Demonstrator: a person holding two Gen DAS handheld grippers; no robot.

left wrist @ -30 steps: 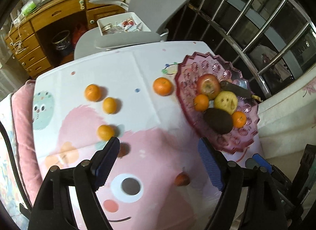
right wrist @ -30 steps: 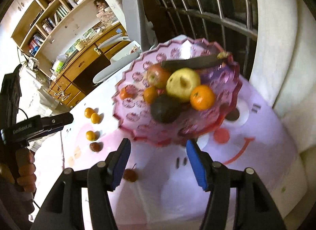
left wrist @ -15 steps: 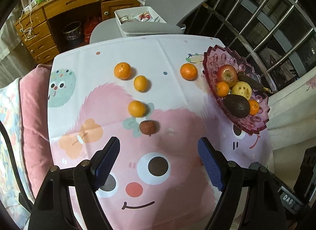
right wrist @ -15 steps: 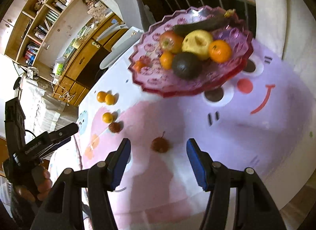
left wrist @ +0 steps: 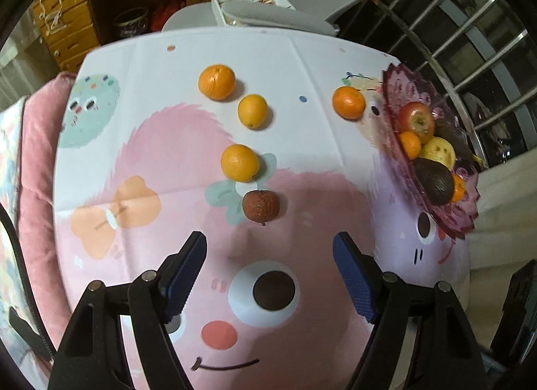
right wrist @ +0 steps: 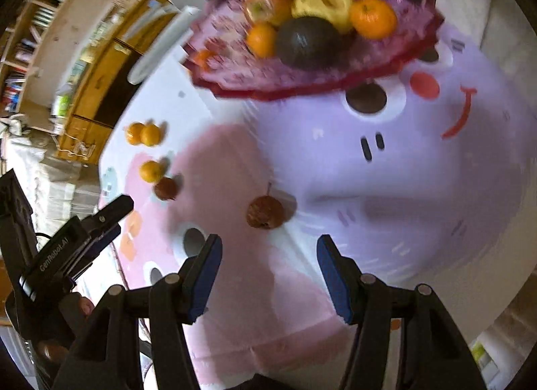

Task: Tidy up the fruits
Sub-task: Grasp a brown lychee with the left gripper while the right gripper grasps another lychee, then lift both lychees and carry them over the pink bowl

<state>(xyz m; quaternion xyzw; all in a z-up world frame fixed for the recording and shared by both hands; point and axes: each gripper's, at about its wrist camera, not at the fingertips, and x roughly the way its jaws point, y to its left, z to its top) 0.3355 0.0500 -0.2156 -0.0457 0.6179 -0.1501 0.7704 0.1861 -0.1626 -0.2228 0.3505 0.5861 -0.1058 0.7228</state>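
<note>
Across the table we see a cartoon-printed tablecloth (left wrist: 167, 115) covering the whole top, pink and lilac faces on white. At its right edge stands the purple scalloped fruit bowl (left wrist: 396, 88), holding a red apple (left wrist: 416, 120), a yellow fruit (left wrist: 438, 152), a dark avocado (left wrist: 434, 182) and two small oranges; in the right wrist view the bowl (right wrist: 235, 78) is blurred. Loose on the cloth lie four oranges: one just beside the bowl (left wrist: 348, 102), two close together farther back (left wrist: 216, 81) (left wrist: 252, 111), and one nearer (left wrist: 239, 162). Just in front of that last orange sits a brown lychee (left wrist: 260, 205), a little ahead of our left gripper (left wrist: 269, 257), whose blue pads are spread wide and grasp nothing. Our right gripper (right wrist: 268, 266) is likewise wide apart and empty, with a second brown stemmed fruit (right wrist: 265, 211) lying just ahead of its fingertips.
</note>
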